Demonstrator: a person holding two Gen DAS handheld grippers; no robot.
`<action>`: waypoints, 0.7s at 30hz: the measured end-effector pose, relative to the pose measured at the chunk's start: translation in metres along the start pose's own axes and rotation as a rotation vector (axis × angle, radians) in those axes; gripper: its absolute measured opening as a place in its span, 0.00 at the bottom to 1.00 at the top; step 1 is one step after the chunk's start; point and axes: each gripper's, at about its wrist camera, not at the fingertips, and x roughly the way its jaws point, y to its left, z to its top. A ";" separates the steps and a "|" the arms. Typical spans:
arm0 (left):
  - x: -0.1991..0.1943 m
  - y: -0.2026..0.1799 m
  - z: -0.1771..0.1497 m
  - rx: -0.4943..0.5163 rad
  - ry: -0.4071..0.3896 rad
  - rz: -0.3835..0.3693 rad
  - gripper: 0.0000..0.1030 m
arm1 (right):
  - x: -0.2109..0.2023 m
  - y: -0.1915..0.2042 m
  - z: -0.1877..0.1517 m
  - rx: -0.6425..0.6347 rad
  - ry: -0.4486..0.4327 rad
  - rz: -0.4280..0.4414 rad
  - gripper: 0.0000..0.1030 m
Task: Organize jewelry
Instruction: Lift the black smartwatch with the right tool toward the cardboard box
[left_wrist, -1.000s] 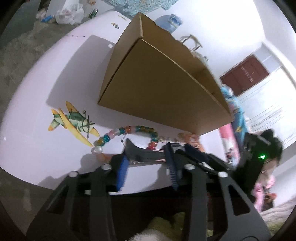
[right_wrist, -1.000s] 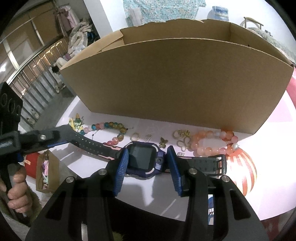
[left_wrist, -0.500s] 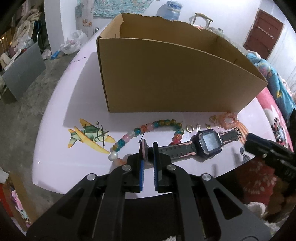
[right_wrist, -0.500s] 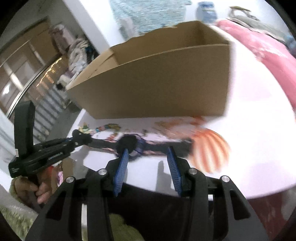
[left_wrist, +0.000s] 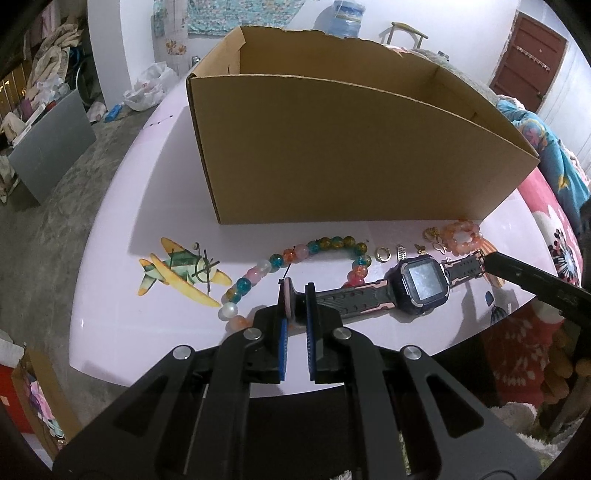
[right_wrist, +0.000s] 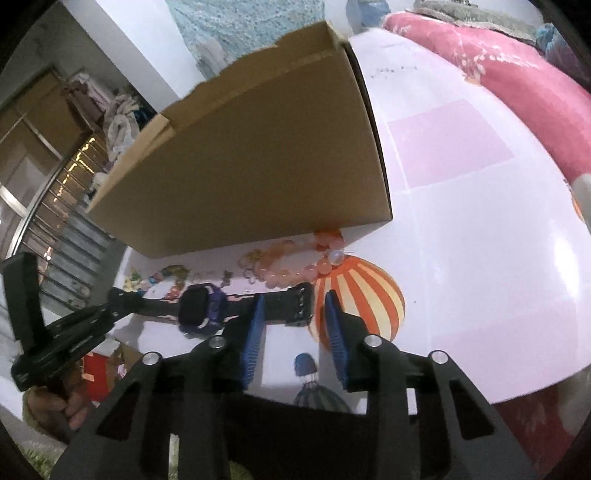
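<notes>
My left gripper (left_wrist: 296, 308) now clamps the smartwatch (left_wrist: 419, 278) strap end; my right gripper (right_wrist: 293, 314), jaws apart, has been closing around the buckle end near the table's (right_wrist: 480, 229) front edge.

No readable text, label, brand or number shows in either view.

I see a lived-in home: a floral bedspread (left_wrist: 546, 147) beside the cartoon-printed tabletop (left_wrist: 122, 288), piled clothes (left_wrist: 48, 48), a water jug (left_wrist: 345, 18), a wooden door (left_wrist: 528, 62).
</notes>
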 end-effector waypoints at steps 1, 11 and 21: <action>0.000 0.000 0.000 0.001 -0.001 -0.001 0.07 | 0.002 0.001 0.002 0.001 -0.004 -0.001 0.29; 0.000 0.002 0.000 0.001 -0.003 -0.008 0.07 | 0.007 0.009 0.000 0.053 -0.008 0.139 0.29; 0.000 0.002 -0.001 -0.002 -0.007 -0.014 0.07 | 0.017 0.020 0.002 0.035 -0.029 0.069 0.09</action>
